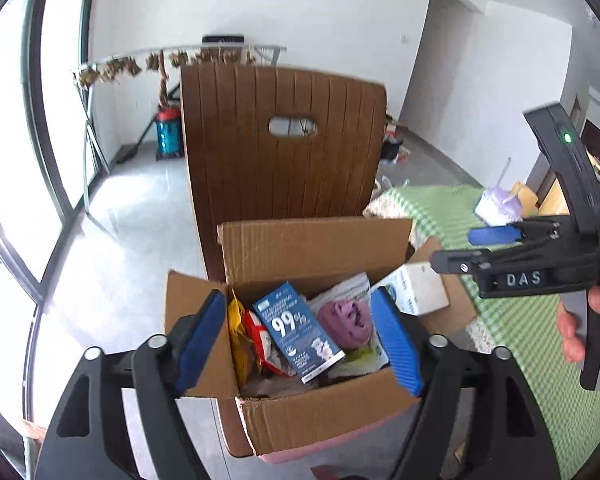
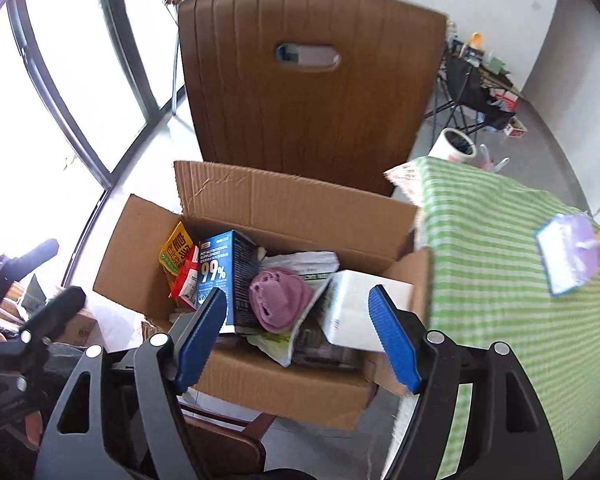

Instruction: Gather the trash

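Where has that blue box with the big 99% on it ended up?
The blue box stands inside the open cardboard box on the brown chair, left of a crumpled purple cloth and right of a red packet.

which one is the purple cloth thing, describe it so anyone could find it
Find the open cardboard box on the brown chair beside the green checked table. Inside, the purple cloth lies bunched between the blue "99%" carton and a white box, the only soft purple item.

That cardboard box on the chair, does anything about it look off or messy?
Yes. The cardboard box sits on a brown chair rather than the floor, flaps splayed open. Inside, things are heaped loosely: a blue carton tilted, a purple wad, a white box leaning on the rim. Nothing has spilled.
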A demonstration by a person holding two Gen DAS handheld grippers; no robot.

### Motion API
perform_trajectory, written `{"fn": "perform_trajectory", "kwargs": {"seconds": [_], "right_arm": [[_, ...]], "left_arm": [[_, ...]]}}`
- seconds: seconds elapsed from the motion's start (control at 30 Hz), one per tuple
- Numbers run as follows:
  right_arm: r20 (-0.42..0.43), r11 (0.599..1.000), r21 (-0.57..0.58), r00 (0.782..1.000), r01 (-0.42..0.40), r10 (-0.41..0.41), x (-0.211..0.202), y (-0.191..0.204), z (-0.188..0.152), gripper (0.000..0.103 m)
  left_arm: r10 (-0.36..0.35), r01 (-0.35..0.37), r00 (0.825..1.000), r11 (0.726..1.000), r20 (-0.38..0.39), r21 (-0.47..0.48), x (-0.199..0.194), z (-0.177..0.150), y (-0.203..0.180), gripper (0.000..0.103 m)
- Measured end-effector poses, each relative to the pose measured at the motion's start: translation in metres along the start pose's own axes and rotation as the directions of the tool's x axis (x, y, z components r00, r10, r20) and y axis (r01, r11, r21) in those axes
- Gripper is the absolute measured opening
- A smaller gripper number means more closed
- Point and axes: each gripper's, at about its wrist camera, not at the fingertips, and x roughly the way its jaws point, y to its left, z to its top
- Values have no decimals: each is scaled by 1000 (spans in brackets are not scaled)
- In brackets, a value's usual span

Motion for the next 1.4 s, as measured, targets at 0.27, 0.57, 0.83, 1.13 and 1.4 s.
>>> {"fn": "perform_trajectory", "kwargs": {"seconds": [0.27,0.57,0.83,1.13,1.4], "right_arm": [[119,999,51,993,17,-23,-75,-25,-29,73],[237,998,65,971,17,-32,-128,-30,-58,76],[485,990,138,868,39,-102,-164,-37,-100,84],[535,912,380,767,156,-354,-210,-115,-168,84],[382,741,583,694,332,-611,-267,-211,-270,85]], "left_arm": [[14,-18,993,999,118,37,-60,9,-36,91],[19,-33,977,998,212,61,-111,7,-64,95],[35,-62,921,996,387,59,-141,-2,-80,95],[-107,27,873,985,475,171,-139,-4,-151,95],[-324,216,853,933,409,289,-114,-10,-265,95]]}}
